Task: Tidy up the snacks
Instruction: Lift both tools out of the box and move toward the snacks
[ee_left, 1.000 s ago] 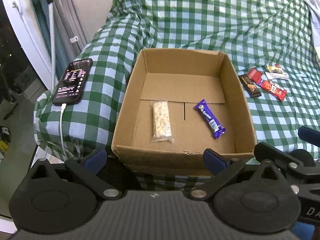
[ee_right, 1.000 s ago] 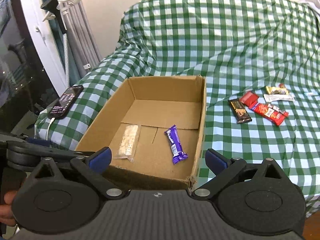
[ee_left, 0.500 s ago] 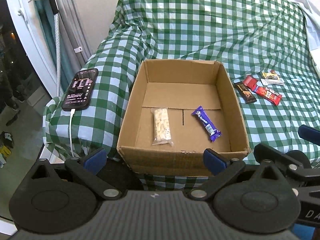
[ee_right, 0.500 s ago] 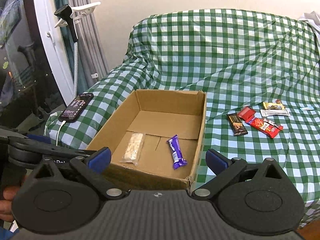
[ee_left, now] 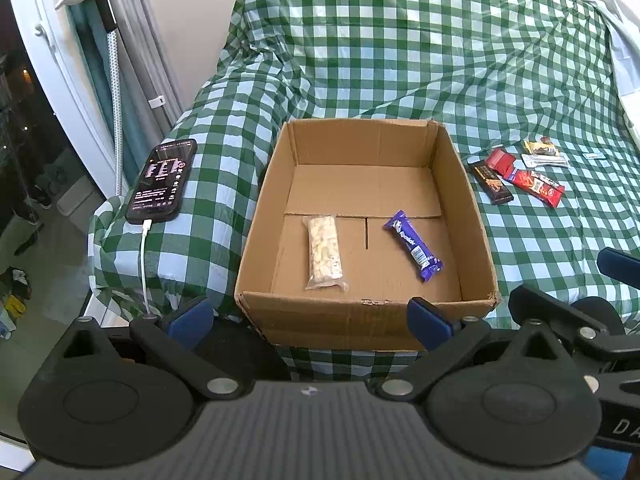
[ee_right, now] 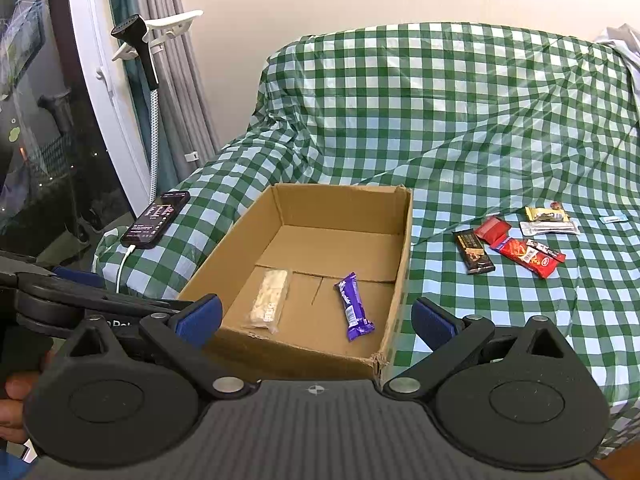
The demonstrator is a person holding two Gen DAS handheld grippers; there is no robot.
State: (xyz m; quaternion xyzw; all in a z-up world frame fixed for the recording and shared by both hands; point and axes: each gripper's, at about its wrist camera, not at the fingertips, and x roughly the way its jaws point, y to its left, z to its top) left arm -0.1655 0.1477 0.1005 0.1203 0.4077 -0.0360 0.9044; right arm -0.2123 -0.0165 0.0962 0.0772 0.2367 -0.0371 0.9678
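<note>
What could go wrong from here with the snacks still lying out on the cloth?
The leftover bars lie bunched and partly overlapping, so the fingers might pinch two at once. The checked cloth is wrinkled and could get caught in a grasp. The cardboard box overhangs the near edge, so a bump might tip it off.

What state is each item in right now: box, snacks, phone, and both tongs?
Cardboard box: open-topped, upright on the checked cloth.
Clear nut bar: lying flat inside the box.
Purple bar: lying flat inside the box.
Brown bar: on the cloth, outside the box.
Red bar: on the cloth, outside the box.
Phone: screen lit, cable plugged in.
Left tongs: open, empty.
Right tongs: open, empty.
</note>
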